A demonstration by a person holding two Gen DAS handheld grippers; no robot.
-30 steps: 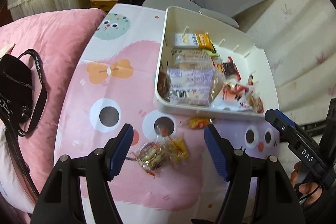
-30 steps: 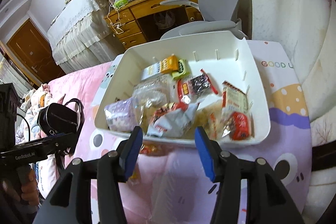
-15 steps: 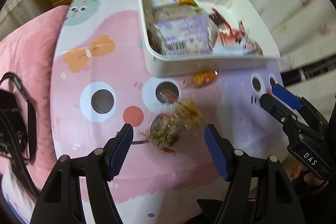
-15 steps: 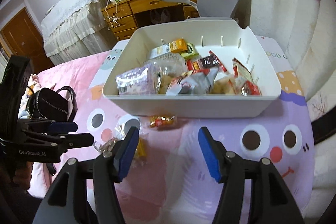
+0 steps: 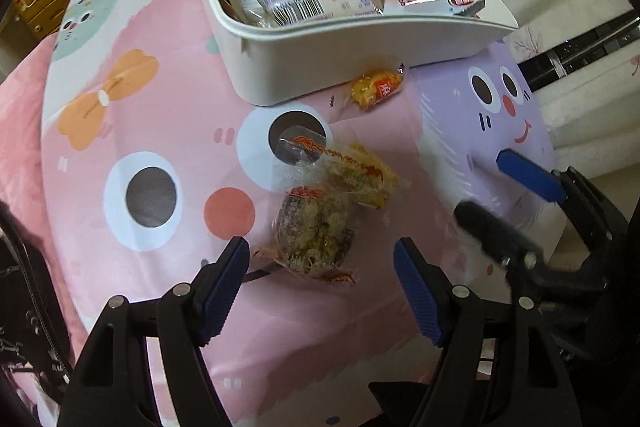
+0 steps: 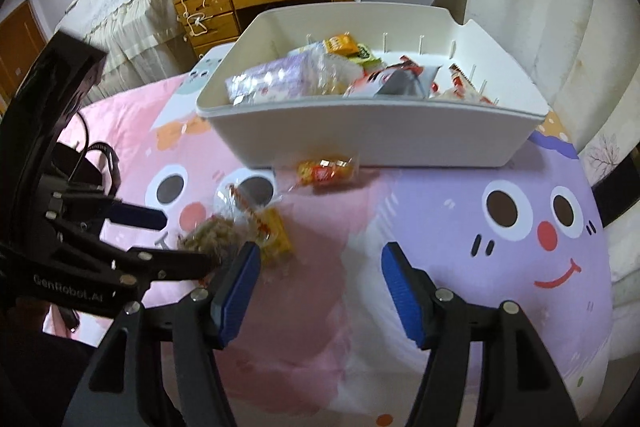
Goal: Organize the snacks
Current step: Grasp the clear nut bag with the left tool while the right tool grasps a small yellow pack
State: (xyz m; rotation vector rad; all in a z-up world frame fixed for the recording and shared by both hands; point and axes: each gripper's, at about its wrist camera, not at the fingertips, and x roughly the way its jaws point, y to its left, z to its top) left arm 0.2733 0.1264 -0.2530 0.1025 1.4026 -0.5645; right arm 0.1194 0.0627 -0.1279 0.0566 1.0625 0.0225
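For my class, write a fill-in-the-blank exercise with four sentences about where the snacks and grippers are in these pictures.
1. Most snacks lie inside the white ____.
2. The small orange snack lies on the cloth, just ____ the bin.
3. The left gripper is ____, with the clear-wrapped snacks just ahead of its fingers.
4. The right gripper holds ____.

Missing words: bin; outside; open; nothing
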